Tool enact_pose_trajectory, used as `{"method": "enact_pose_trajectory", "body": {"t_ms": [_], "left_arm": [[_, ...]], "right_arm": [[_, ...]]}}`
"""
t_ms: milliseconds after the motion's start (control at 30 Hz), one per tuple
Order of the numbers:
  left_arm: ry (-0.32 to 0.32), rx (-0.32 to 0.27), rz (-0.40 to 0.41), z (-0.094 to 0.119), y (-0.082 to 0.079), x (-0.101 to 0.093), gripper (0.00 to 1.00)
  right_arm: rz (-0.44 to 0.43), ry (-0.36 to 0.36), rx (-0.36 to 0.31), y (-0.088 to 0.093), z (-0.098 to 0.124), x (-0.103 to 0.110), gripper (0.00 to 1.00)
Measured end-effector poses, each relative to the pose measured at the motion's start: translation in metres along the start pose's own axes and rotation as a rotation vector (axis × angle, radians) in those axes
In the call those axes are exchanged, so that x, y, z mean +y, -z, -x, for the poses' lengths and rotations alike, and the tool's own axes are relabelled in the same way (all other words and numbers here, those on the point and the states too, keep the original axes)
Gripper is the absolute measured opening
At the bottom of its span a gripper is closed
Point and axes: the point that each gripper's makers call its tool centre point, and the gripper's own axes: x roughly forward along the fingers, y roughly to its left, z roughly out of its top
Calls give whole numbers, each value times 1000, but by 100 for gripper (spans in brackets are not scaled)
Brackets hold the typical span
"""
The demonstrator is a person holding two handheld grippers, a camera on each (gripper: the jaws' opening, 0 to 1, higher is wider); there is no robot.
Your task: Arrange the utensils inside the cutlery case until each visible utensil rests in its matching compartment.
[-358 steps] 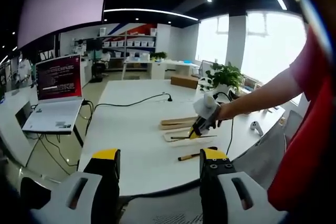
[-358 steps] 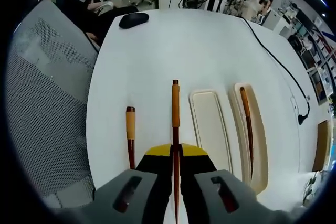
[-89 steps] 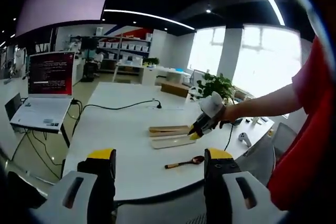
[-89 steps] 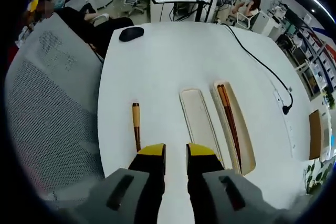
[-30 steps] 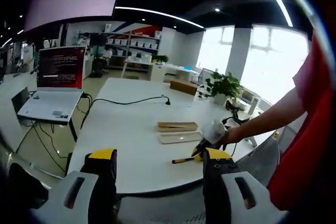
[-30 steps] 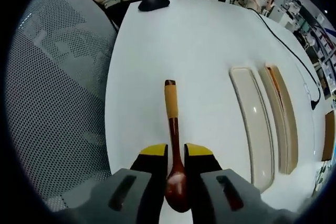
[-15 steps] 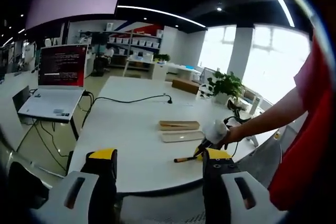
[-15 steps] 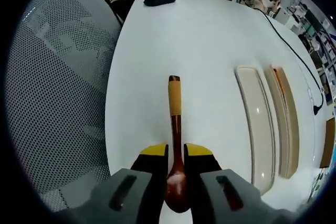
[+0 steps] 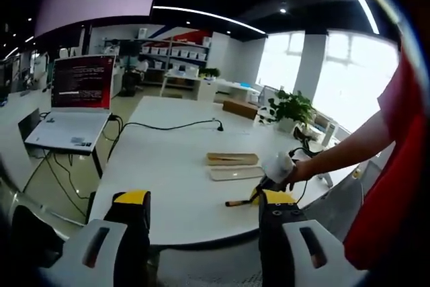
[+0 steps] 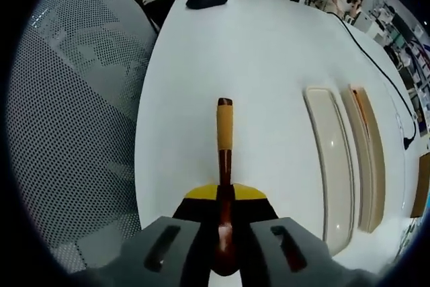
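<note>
The right tongs [image 10: 225,196] are closed on the spoon [image 10: 224,140], gripping it at the neck just above the bowl; the handle points forward over the white counter [image 10: 269,52]. The left tongs [image 9: 201,201] stand open, holding nothing, well back from the counter edge. The cutlery case lies to the right: an empty pale compartment [image 10: 330,166] and, beside it, the compartment holding chopsticks [image 10: 365,126]. Risk: the grip sits near one end, so the long handle may pivot or slip during transfer (a narrow neck offers little contact), causing a drop outside the empty compartment.
</note>
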Motion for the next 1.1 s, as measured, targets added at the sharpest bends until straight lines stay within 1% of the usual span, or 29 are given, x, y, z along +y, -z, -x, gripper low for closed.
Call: {"method": "enact_pose_trajectory", "body": {"t_ms": [100, 167, 200, 233, 333, 533, 600, 633, 700, 800, 1000, 1100], "left_arm": [[0, 1, -1, 0, 0, 0, 67], [0, 0, -3, 0, 0, 0, 67], [0, -2, -3, -1, -1, -1, 67], [1, -5, -5, -1, -1, -1, 67], [1, -10, -6, 0, -3, -1, 67], [4, -16, -18, -2, -3, 0, 66], [2, -25, -13, -2, -5, 1, 66], [6, -25, -9, -2, -5, 0, 66], [13, -26, -26, -2, -7, -2, 66], [12, -28, -28, -2, -8, -2, 66], [15, -34, -31, 0, -9, -2, 66], [15, -33, -32, 1, -8, -1, 66]], "right_arm": [[-14, -10, 3, 0, -1, -1, 1], [-66, -22, -5, 0, -1, -1, 1], [-130, -37, -29, -2, -1, 0, 1], [-147, -42, -37, -2, -1, -1, 1], [-97, -31, -23, -1, 0, -1, 1], [-66, -19, -10, -3, 2, -3, 1], [-79, -3, -16, -7, 6, -7, 1], [-85, 0, -35, -11, 9, -9, 1], [-75, 2, -38, -15, 13, -10, 1], [-42, 12, -25, -15, 16, -13, 1], [-46, 12, -25, -16, 24, -14, 0], [-53, 4, -6, -14, 29, -16, 0]]}}
